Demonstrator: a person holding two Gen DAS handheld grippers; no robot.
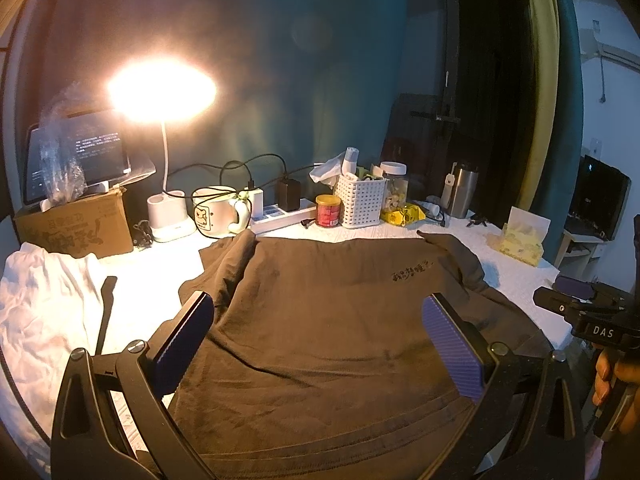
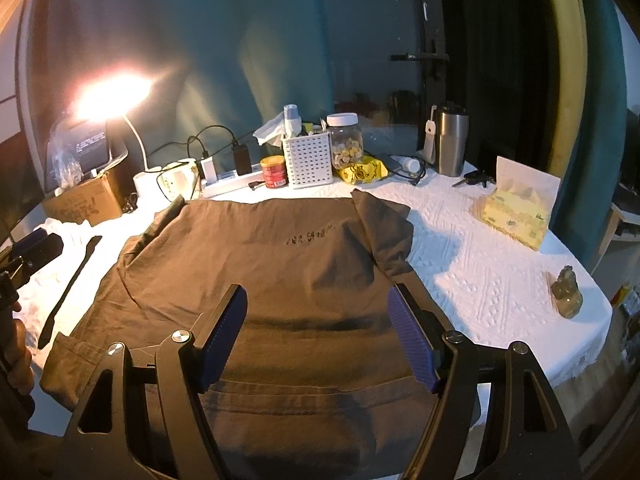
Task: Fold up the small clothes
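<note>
Both hand-held grippers (left (image 1: 318, 320), right (image 2: 316, 312)) hover wide open, empty, above the flat brown shirt (image 2: 280, 256).

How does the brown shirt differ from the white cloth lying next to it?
The brown shirt is spread flat at the middle of the table, sleeves folded inward; the white cloth lies crumpled near the table's left edge. The shirt bears small dark lettering; the cloth looks plain. Both rest on the white table cover.
</note>
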